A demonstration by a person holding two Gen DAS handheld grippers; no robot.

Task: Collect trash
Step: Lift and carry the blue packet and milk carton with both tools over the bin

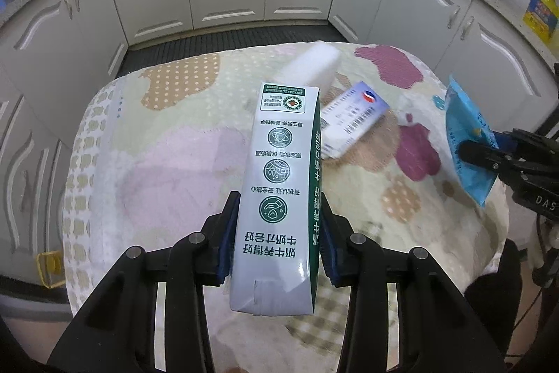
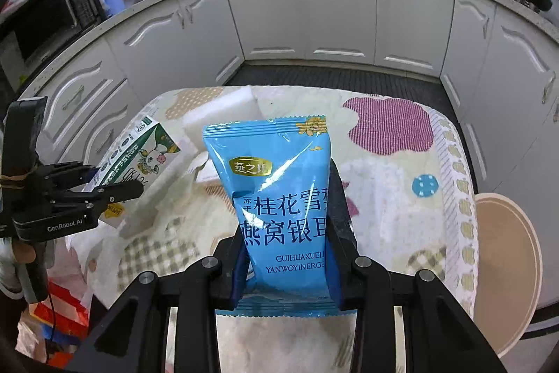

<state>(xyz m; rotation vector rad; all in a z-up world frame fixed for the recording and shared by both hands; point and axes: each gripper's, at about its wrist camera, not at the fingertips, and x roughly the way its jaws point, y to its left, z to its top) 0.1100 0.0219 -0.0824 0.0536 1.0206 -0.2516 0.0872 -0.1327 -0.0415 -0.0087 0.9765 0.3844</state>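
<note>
Carton [image 1: 279, 198] pinched in left gripper [image 1: 279, 233], lifted off table [image 1: 157, 163]. Small box [image 1: 353, 117] and what looks like a white block [image 1: 314, 65], blurred, left on table. Blue packet [image 2: 279, 198] pinched in right gripper [image 2: 290, 240]. No bin visible; dropping both remains.

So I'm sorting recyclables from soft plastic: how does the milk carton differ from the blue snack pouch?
The milk carton is a stiff white-and-green box; the blue snack pouch is a thin, glossy, crinkled bag. The carton sits in the left gripper, the pouch in the right gripper. Both are clamped by their lower part and held above the patterned cloth.
</note>
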